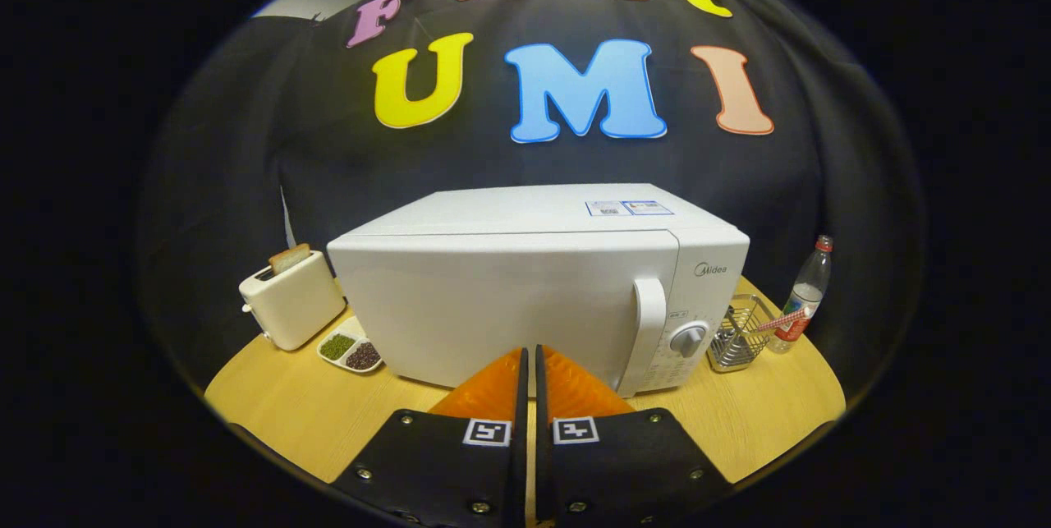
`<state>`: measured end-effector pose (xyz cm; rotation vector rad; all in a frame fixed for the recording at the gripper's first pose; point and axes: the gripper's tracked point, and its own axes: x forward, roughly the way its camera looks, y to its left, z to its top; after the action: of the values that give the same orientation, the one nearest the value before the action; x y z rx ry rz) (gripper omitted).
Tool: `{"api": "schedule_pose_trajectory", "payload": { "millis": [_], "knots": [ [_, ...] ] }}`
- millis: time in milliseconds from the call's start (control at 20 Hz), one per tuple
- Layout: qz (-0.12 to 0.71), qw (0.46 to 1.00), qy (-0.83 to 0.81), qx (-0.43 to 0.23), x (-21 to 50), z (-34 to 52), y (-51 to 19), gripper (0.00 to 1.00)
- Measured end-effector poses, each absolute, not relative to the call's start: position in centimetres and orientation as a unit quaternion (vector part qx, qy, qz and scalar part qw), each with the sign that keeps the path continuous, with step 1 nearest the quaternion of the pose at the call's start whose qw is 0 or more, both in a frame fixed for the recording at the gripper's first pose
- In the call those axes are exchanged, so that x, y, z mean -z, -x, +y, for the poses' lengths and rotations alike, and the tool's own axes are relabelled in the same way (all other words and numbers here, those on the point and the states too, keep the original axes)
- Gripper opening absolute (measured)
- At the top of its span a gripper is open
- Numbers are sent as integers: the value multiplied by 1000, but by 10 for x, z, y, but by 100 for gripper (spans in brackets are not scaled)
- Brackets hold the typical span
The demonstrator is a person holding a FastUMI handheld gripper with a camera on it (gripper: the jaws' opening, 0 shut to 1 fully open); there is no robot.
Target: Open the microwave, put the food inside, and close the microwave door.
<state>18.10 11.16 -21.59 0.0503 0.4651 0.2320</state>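
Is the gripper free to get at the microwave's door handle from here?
Probably yes: nothing stands between the gripper, its fingers nearly closed, and the handle, ahead and to their right on the shut microwave.

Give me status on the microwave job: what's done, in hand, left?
Done: nothing yet; the microwave door is closed, its handle untouched. In hand: the gripper sits just ahead of the door, fingers nearly together, holding nothing. Left: pull the door open, fetch the food, perhaps the dish beside the toaster, load it, close.
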Motion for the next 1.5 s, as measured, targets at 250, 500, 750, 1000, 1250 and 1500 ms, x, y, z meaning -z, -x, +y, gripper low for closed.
{"api": "schedule_pose_trajectory", "payload": {
  "millis": [250,500,750,1000,1250,1500],
  "knots": [
    [186,976,-11,-112,173,104,-141,4],
    [176,977,-45,-114,157,107,-109,26],
    [149,983,-47,-92,139,98,-82,99],
    [139,986,-44,-81,132,91,-61,99],
    [134,987,-53,-70,122,88,-42,99],
    [117,989,-54,-66,107,88,-32,99]
  ]
}}
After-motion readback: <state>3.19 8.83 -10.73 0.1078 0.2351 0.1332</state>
